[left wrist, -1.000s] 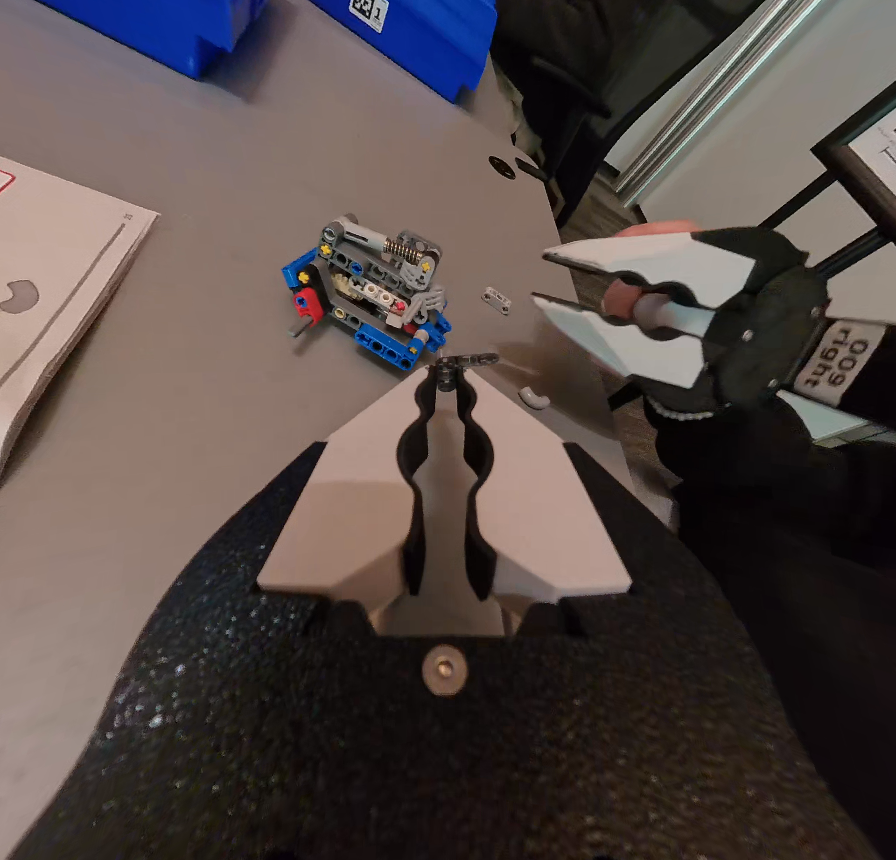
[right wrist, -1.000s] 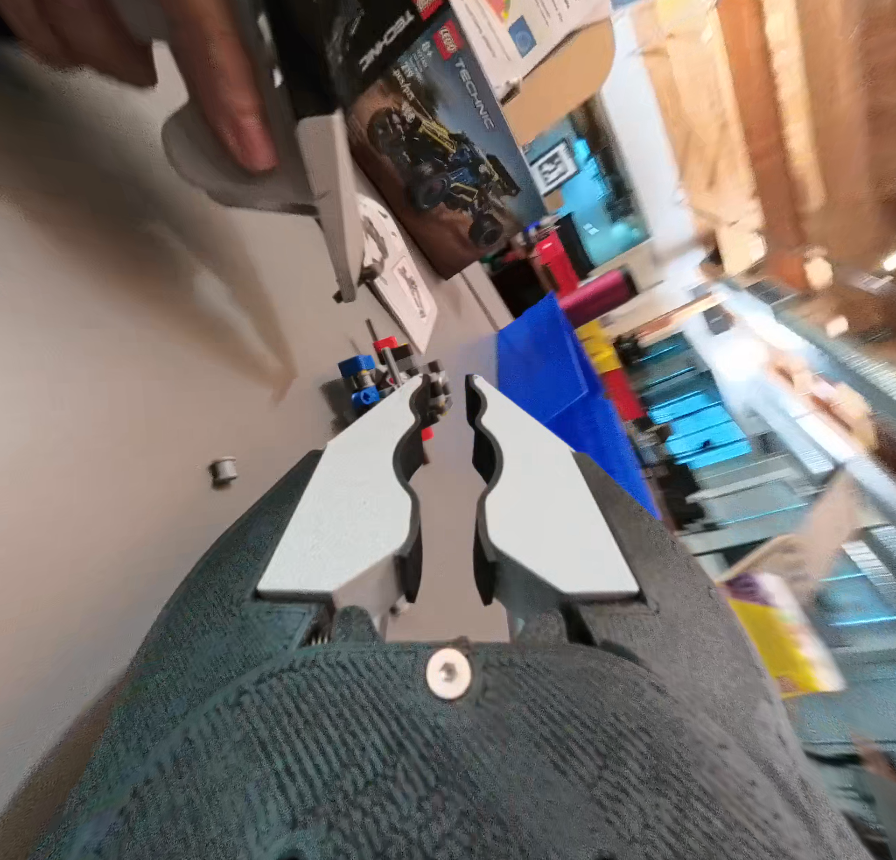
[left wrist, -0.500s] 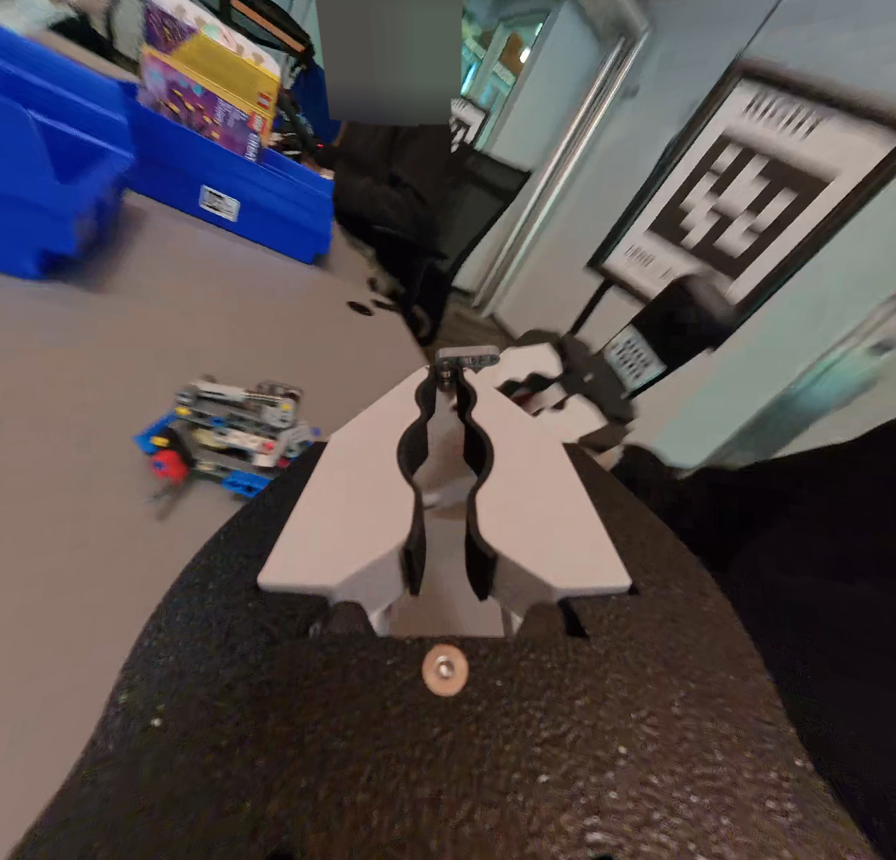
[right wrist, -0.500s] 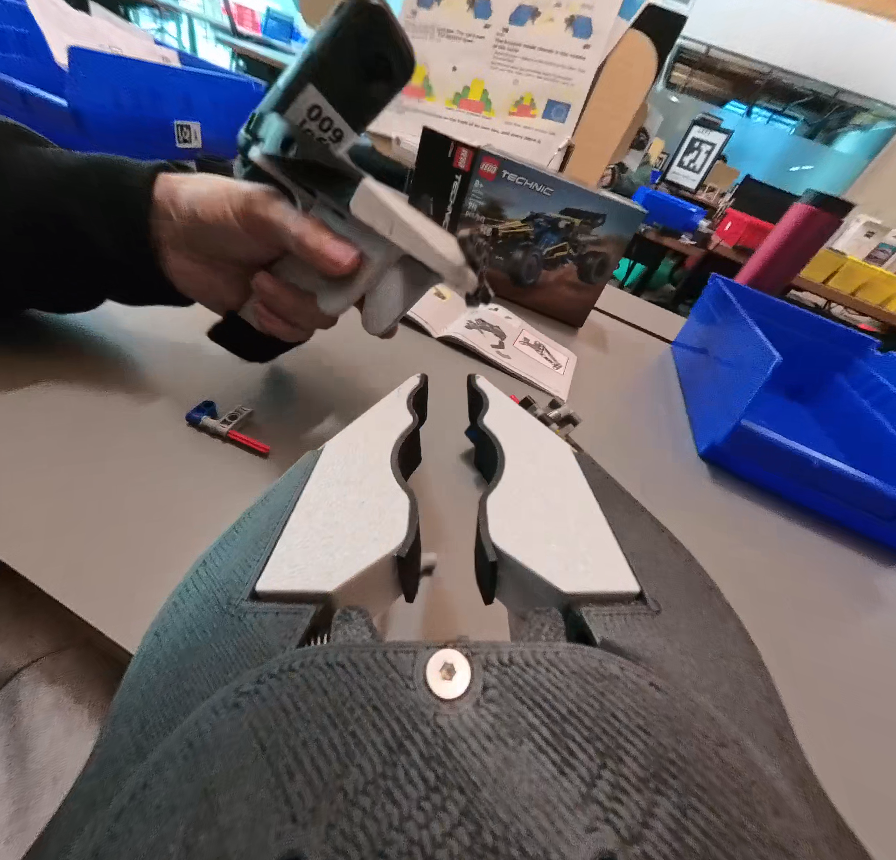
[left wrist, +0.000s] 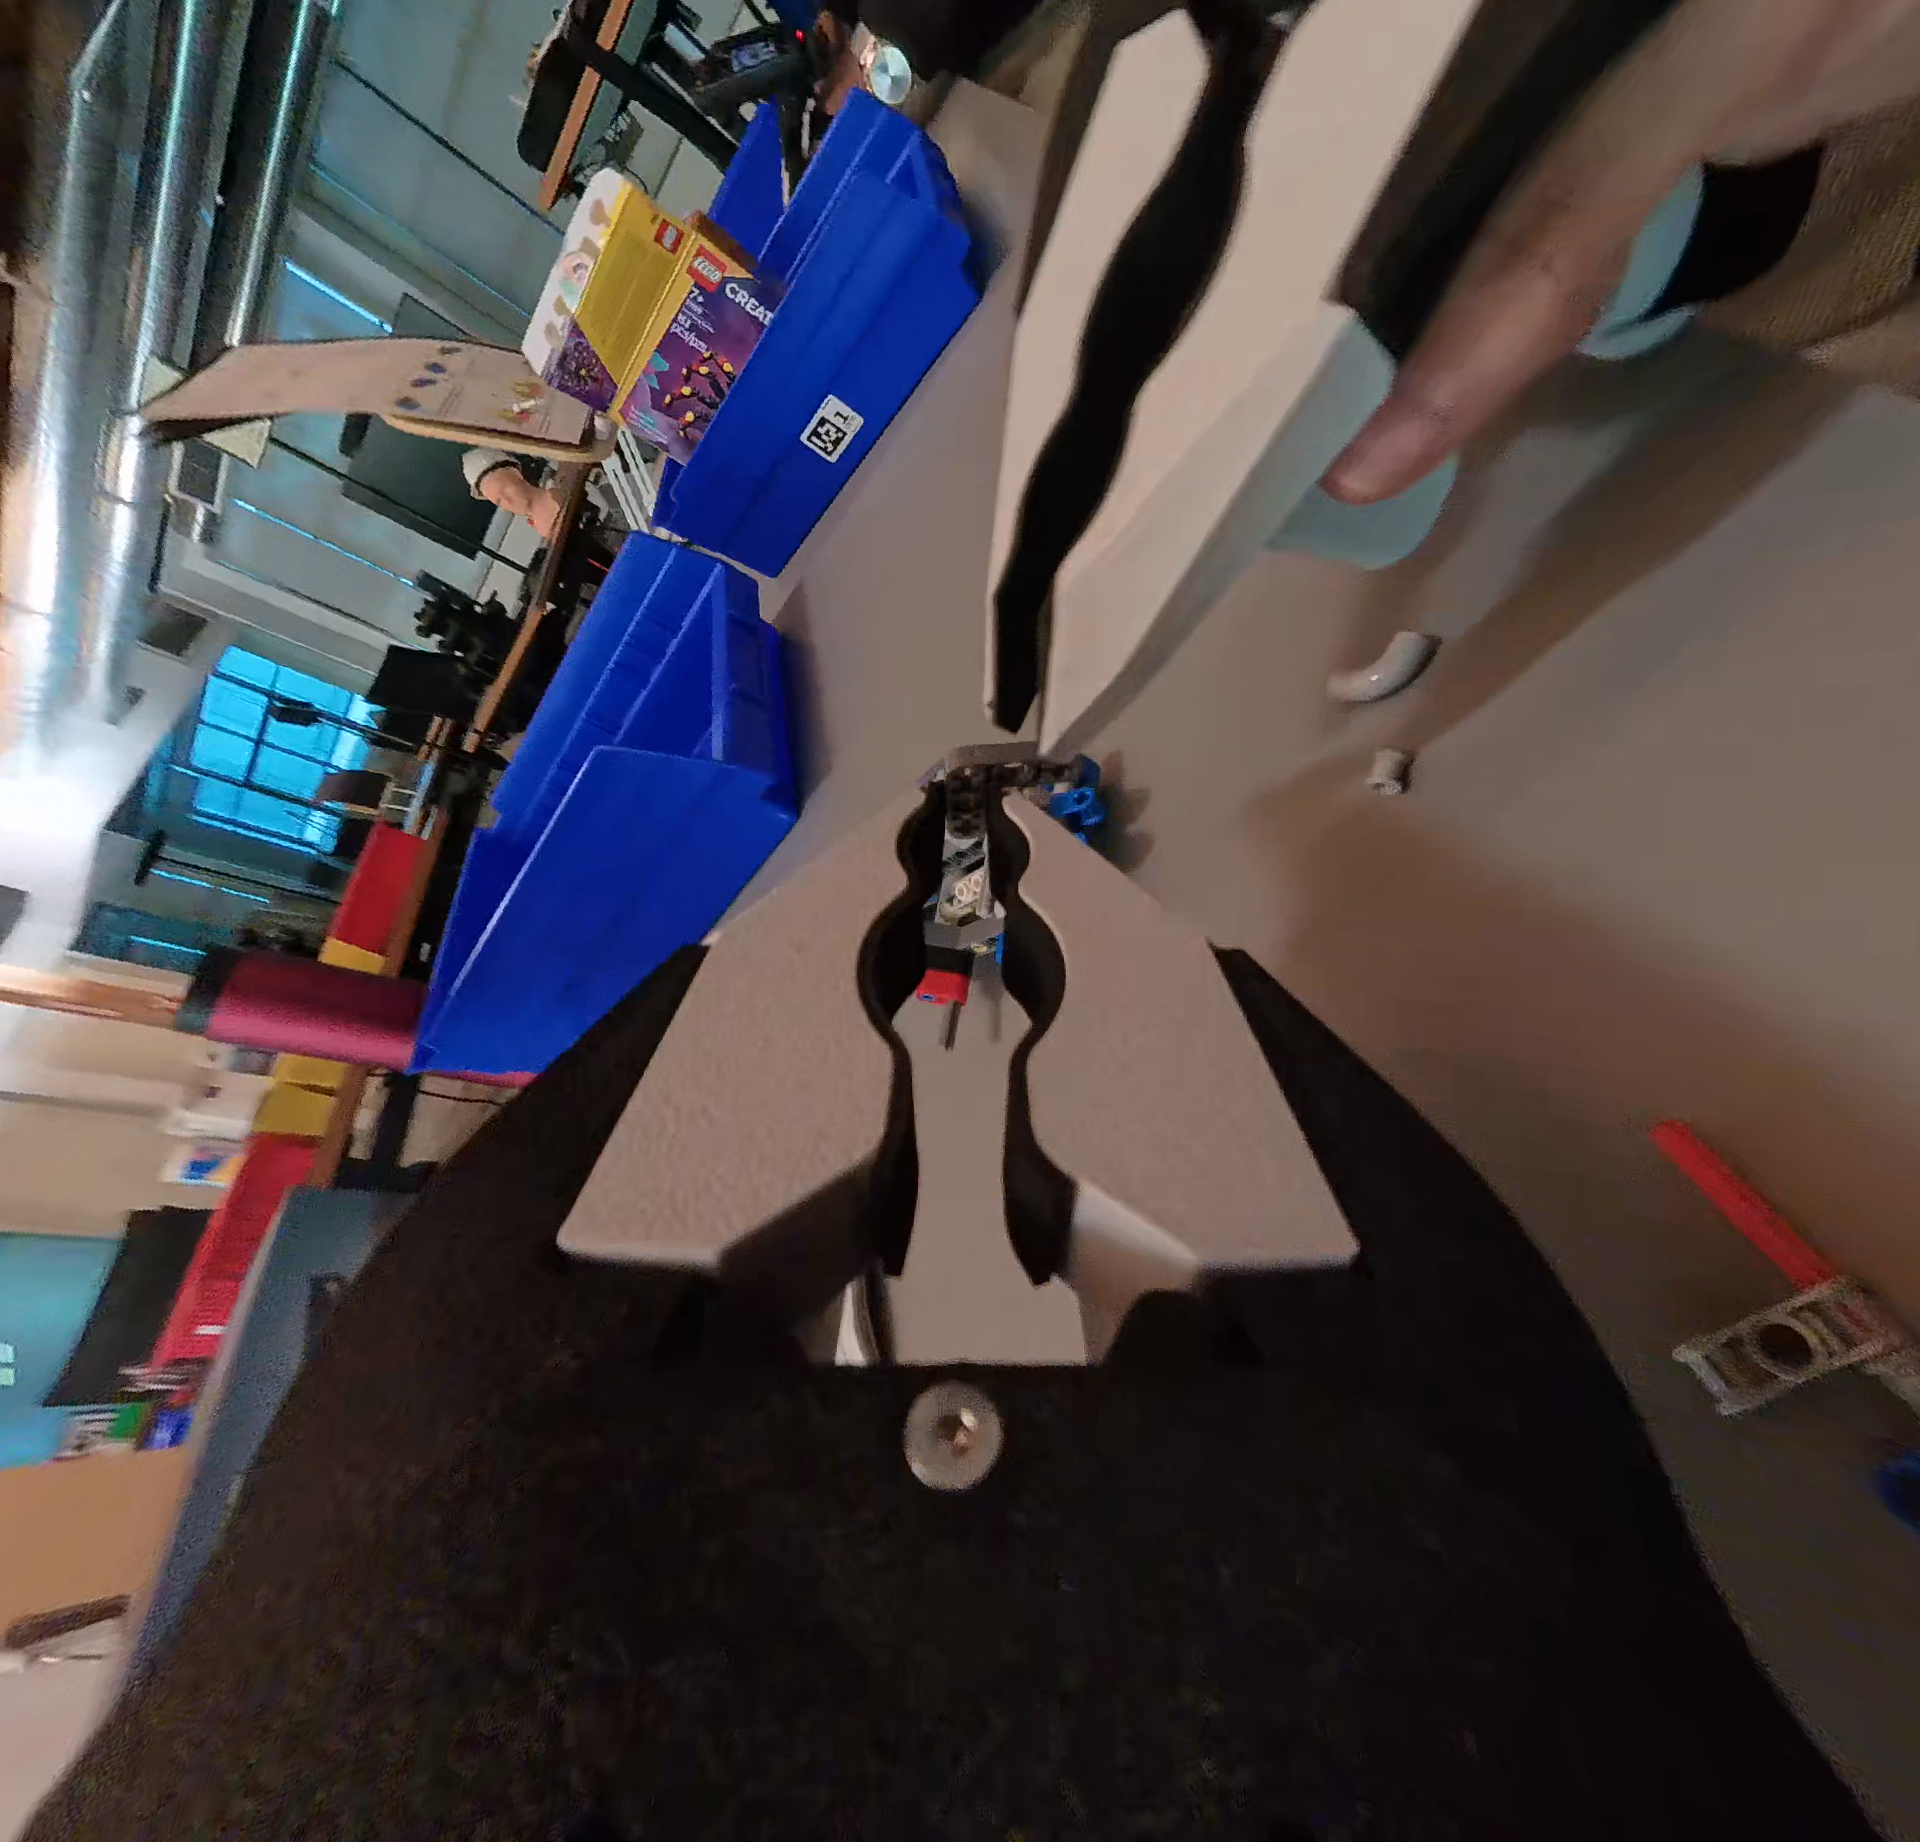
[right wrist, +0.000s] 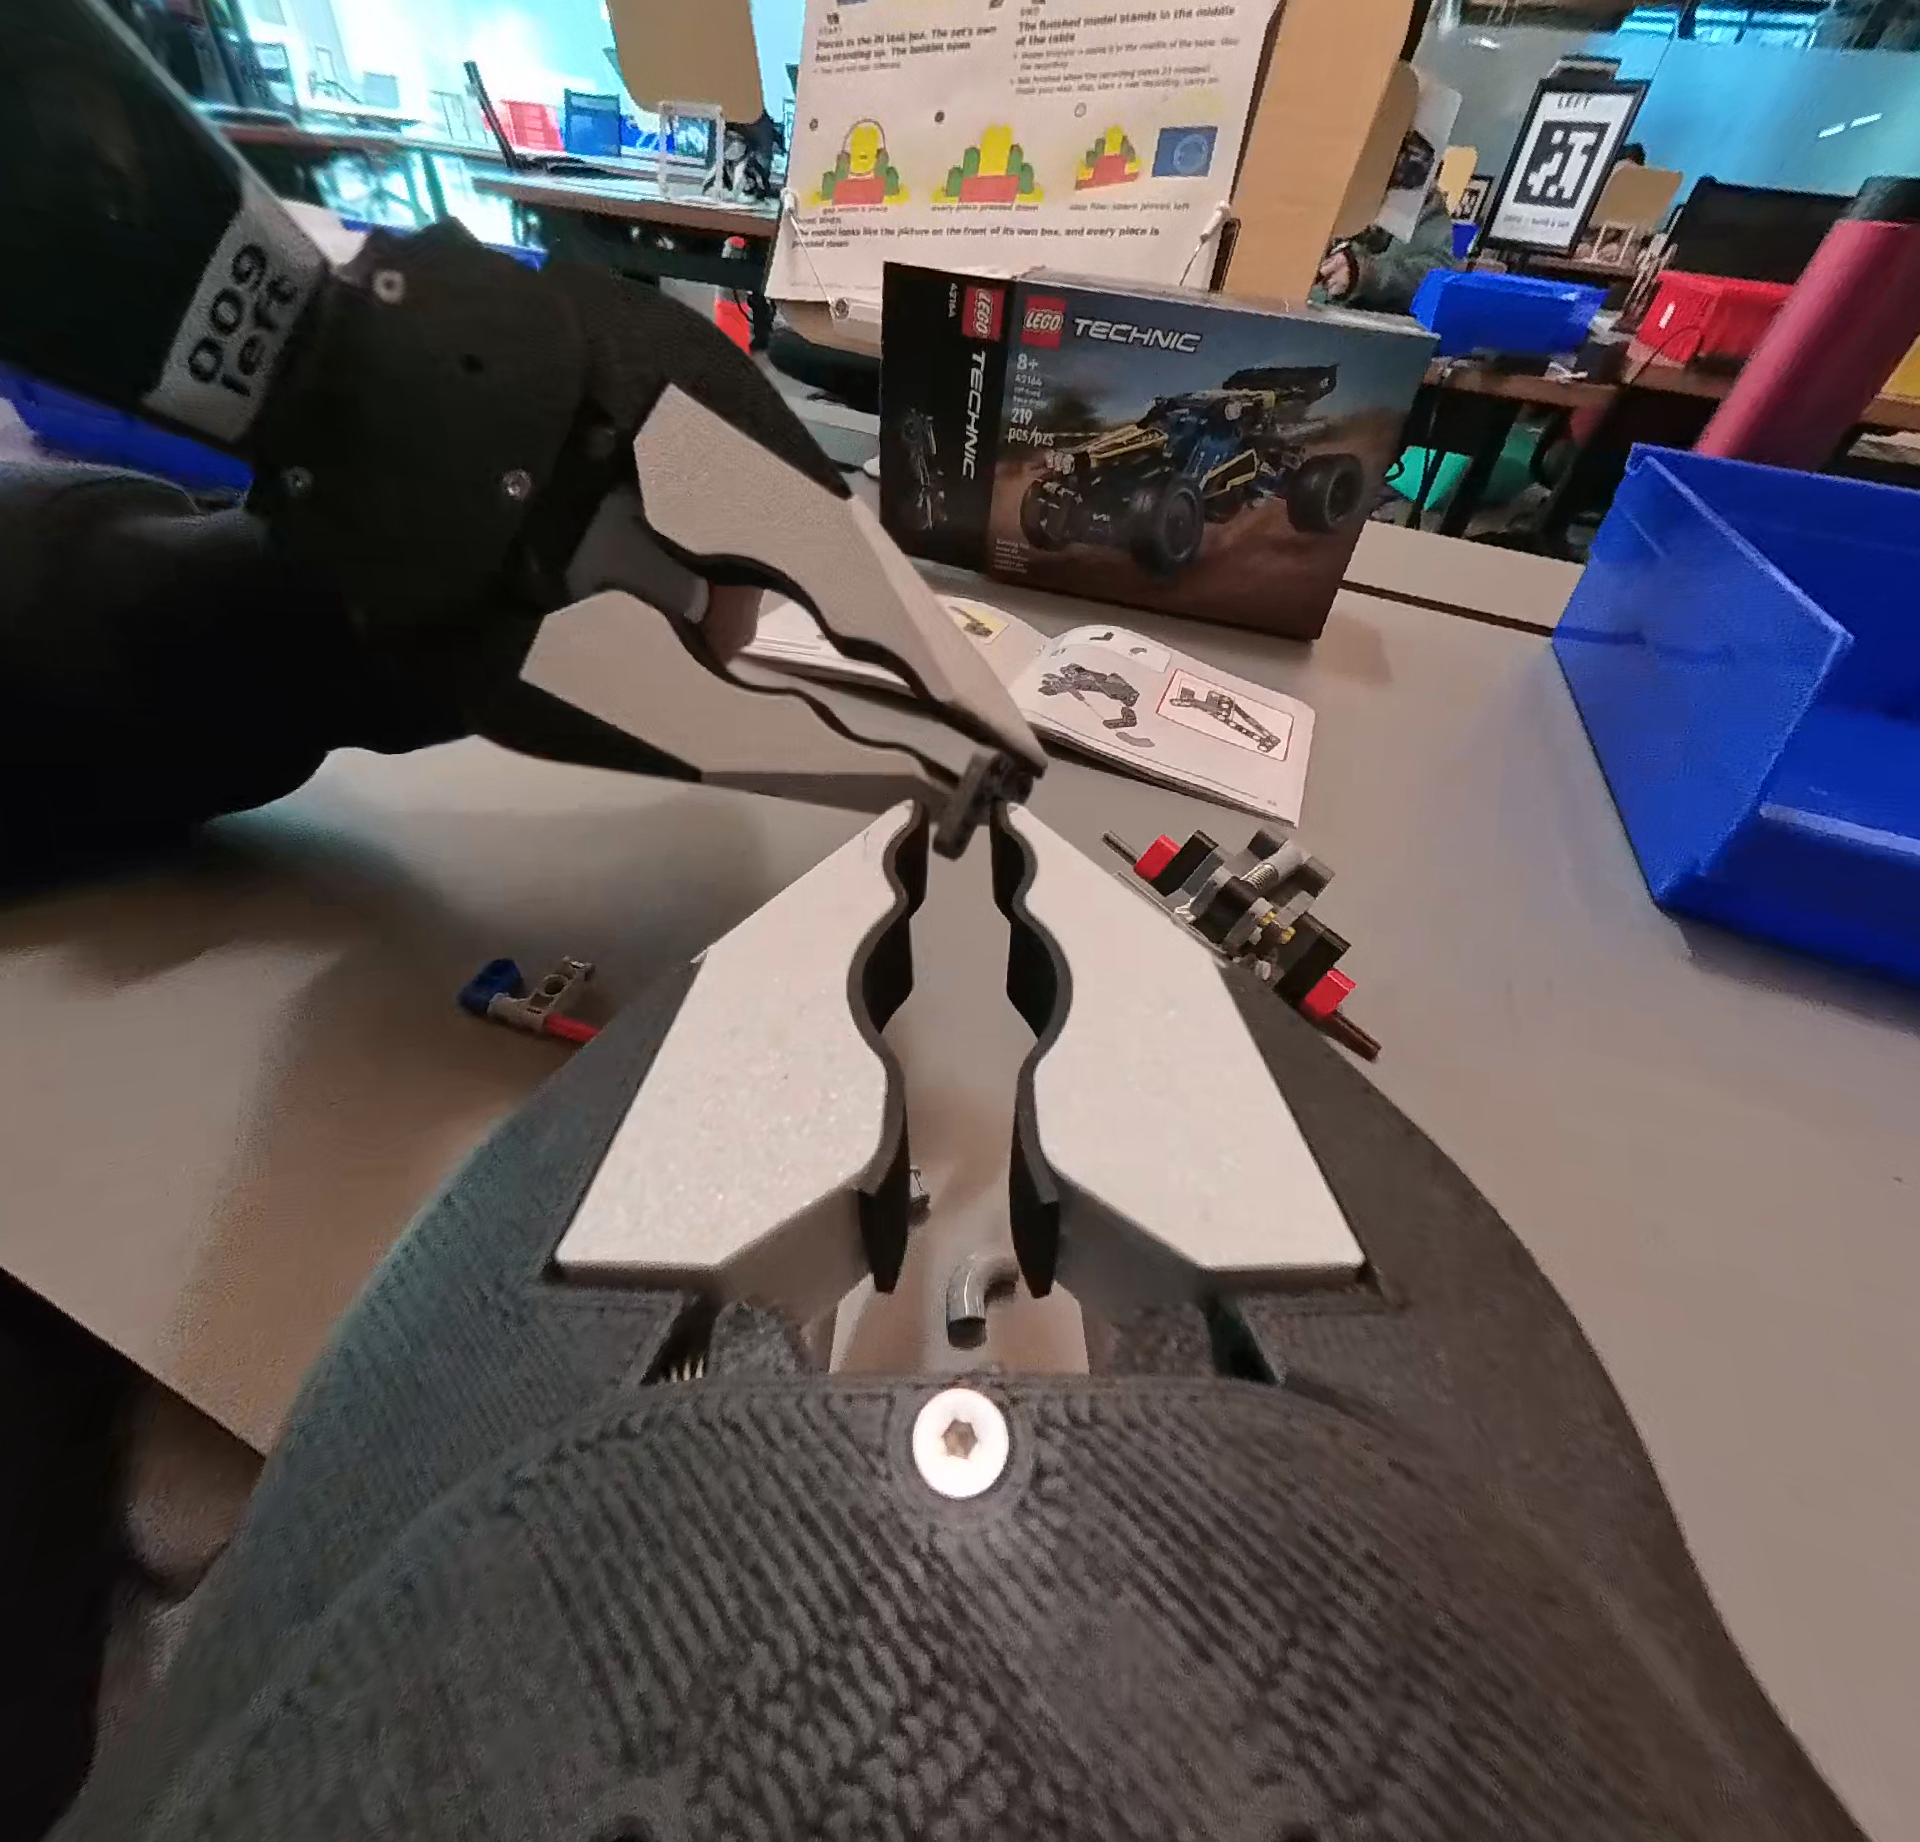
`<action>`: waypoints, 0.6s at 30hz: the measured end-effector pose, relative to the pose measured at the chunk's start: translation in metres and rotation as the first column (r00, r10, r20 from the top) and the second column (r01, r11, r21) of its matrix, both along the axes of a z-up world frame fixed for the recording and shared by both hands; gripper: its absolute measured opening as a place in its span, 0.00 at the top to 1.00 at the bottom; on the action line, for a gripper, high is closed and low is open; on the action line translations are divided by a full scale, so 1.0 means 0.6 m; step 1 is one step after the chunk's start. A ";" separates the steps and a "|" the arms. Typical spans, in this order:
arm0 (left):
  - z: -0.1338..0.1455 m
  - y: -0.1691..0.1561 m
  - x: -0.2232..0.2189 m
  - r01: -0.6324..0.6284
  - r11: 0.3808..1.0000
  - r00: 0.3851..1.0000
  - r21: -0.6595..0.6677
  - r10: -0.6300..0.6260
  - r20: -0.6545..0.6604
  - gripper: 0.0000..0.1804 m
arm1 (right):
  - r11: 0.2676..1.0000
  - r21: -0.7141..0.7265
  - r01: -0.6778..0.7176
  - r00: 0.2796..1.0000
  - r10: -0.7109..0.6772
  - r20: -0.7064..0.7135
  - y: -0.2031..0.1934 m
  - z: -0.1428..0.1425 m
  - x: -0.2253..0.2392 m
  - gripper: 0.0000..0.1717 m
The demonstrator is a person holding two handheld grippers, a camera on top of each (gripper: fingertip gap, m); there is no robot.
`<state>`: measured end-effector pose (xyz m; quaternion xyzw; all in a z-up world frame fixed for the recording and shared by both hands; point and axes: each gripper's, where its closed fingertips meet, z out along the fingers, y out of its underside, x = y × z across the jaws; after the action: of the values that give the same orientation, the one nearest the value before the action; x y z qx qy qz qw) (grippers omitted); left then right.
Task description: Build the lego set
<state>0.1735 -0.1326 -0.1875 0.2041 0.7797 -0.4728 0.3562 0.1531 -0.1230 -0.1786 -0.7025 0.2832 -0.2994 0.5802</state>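
Note:
My left gripper (left wrist: pixel 966 800) is shut on a small dark grey building-kit piece (left wrist: pixel 971 772) at its very fingertips and holds it above the grey table (left wrist: pixel 1558 961). The right wrist view shows the left gripper (right wrist: pixel 992 769) reaching in from the left with that piece (right wrist: pixel 961 816). The piece's lower end sits between the pads of my right gripper (right wrist: pixel 958 828), which close on it from both sides. The right gripper (left wrist: pixel 1023 727) meets the piece from above in the left wrist view. A partly built model (right wrist: pixel 1247 909) lies on the table just beyond.
Blue bins (right wrist: pixel 1766 701) stand at the right, also in the left wrist view (left wrist: pixel 623 857). The kit box (right wrist: pixel 1143 442) and an open booklet (right wrist: pixel 1164 712) lie behind. Loose parts on the table: a blue-grey-red axle part (right wrist: pixel 530 997), a curved grey tube (left wrist: pixel 1382 665).
The left gripper lifted the piece off the table and turned. The right gripper swung in to meet it, and its jaws narrowed onto the piece.

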 end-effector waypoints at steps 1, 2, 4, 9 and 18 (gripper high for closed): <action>-0.002 -0.003 -0.004 0.005 1.000 1.000 0.012 -0.006 0.023 0.98 | 1.000 -0.005 0.004 1.000 -0.004 -0.003 0.000 -0.001 0.002 0.96; -0.002 -0.006 -0.005 0.004 1.000 0.999 0.016 -0.004 0.033 0.98 | 1.000 -0.012 0.018 1.000 -0.018 -0.008 -0.002 -0.003 0.004 0.96; -0.002 -0.008 -0.002 -0.015 1.000 0.999 0.027 0.014 0.049 0.98 | 0.999 -0.037 0.035 0.999 -0.035 -0.003 -0.003 -0.006 0.007 0.97; 0.000 -0.007 0.007 -0.055 0.998 0.998 -0.023 0.055 -0.028 0.95 | 0.984 -0.138 0.115 0.991 -0.104 0.082 -0.016 -0.009 0.015 1.00; 0.008 -0.006 -0.023 -0.140 0.967 0.449 -0.210 -0.127 -0.885 0.90 | 0.888 -0.297 0.351 0.894 -0.224 0.387 -0.038 0.013 0.027 1.00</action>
<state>0.1594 -0.1365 -0.1827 -0.1248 0.7836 -0.6030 -0.0818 0.1692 -0.1455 -0.1706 -0.6829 0.2210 -0.5473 0.4305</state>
